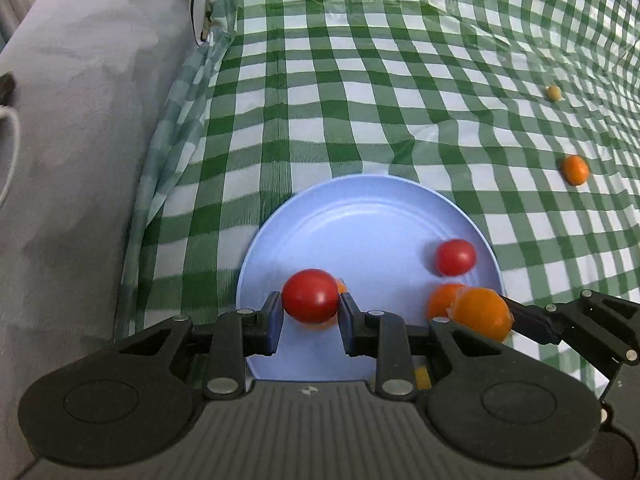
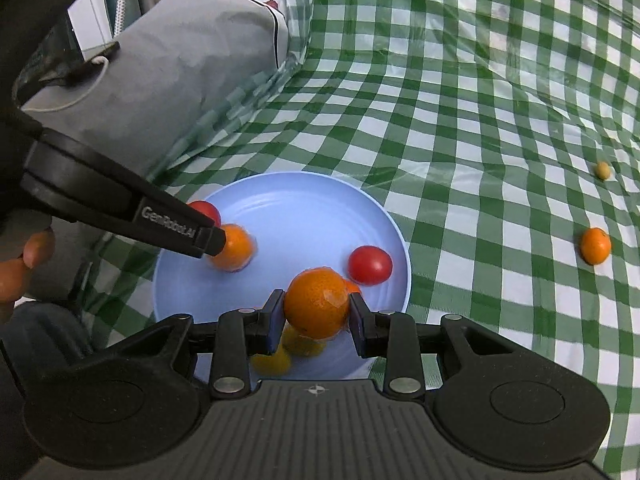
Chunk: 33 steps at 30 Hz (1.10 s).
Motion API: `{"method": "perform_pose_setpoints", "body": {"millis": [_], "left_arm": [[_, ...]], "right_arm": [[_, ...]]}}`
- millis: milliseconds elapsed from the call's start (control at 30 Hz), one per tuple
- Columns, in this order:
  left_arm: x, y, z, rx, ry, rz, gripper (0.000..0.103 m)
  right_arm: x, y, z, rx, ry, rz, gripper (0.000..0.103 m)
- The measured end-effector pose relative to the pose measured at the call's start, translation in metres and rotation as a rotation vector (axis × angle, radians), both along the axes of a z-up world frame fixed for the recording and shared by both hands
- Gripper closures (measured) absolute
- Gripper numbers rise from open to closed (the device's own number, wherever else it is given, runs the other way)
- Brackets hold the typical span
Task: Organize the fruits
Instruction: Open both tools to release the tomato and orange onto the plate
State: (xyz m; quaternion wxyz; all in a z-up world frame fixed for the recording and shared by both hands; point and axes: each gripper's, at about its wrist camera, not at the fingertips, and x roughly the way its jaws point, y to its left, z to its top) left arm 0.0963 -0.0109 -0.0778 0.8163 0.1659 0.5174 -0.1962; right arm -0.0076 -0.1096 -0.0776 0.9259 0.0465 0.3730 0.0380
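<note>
Left wrist view: left gripper point(image 1: 311, 308) is clamped on a red tomato point(image 1: 310, 296) above the near part of the blue plate point(image 1: 360, 216). Right gripper point(image 2: 316, 312) is clamped on an orange point(image 2: 316, 303) over the plate's near rim; a second tomato point(image 2: 370, 265) lies on the plate, and another orange point(image 2: 595, 245) sits on the checkered cloth point(image 2: 480, 120), far right.

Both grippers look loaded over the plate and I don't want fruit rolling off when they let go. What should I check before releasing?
1. Left gripper shut on the red tomato: ok.
2. Right gripper shut on the orange fruit: ok.
3. Both held fruits are above the blue plate, not the cloth: ok.
4. Landing spots free: not ok, other fruit lies under or close beside each held one.
5. Height above the plate: cannot tell.
6. Fruit left outside: not ok, a small orange fruit and a yellowish one lie on the checked cloth.
</note>
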Motion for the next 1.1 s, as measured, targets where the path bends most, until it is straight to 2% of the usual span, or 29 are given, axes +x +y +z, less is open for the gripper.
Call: {"method": "perform_pose_setpoints", "body": {"millis": [33, 67, 100, 133, 167, 200, 300, 400, 500, 600, 867, 1100], "left_arm": [[0.002, -0.002, 0.000, 0.005, -0.018, -0.009, 0.068], [0.003, -0.004, 0.001, 0.010, -0.040, -0.019, 0.049], [0.004, -0.007, 0.003, 0.013, -0.054, -0.025, 0.035], [0.004, -0.007, 0.007, 0.008, -0.069, -0.024, 0.011], [0.002, -0.005, 0.013, -0.008, -0.090, -0.019, 0.003], [0.000, -0.002, 0.019, -0.026, -0.106, -0.016, 0.001], [-0.006, 0.004, 0.029, -0.015, -0.090, 0.002, 0.001], [-0.021, 0.018, 0.036, -0.007, -0.041, 0.059, 0.001], [-0.045, 0.035, 0.043, 0.000, 0.007, 0.109, 0.001], [-0.073, 0.049, 0.051, 0.020, 0.020, 0.144, 0.001], [-0.143, 0.074, 0.072, 0.026, -0.005, 0.136, 0.001], [-0.178, 0.080, 0.097, 0.008, -0.076, 0.131, 0.001]], "right_arm": [[0.004, 0.000, -0.001, -0.004, 0.000, 0.007, 0.068], [0.008, 0.000, -0.002, -0.008, -0.002, 0.017, 0.067], [0.011, 0.000, -0.001, -0.018, -0.008, 0.023, 0.064], [0.013, 0.001, 0.001, -0.031, -0.015, 0.024, 0.060], [0.013, 0.002, 0.004, -0.040, -0.023, 0.026, 0.049], [0.011, 0.002, 0.007, -0.043, -0.031, 0.027, 0.039], [-0.003, 0.000, 0.017, -0.031, -0.034, 0.020, 0.025], [-0.027, -0.002, 0.023, 0.004, 0.004, 0.000, 0.016], [-0.054, -0.001, 0.027, 0.046, 0.045, -0.011, 0.013], [-0.086, 0.003, 0.035, 0.066, 0.049, -0.021, 0.009], [-0.157, 0.011, 0.064, -0.005, -0.073, -0.059, 0.002], [-0.193, 0.014, 0.081, -0.022, -0.169, -0.096, 0.001]]}}
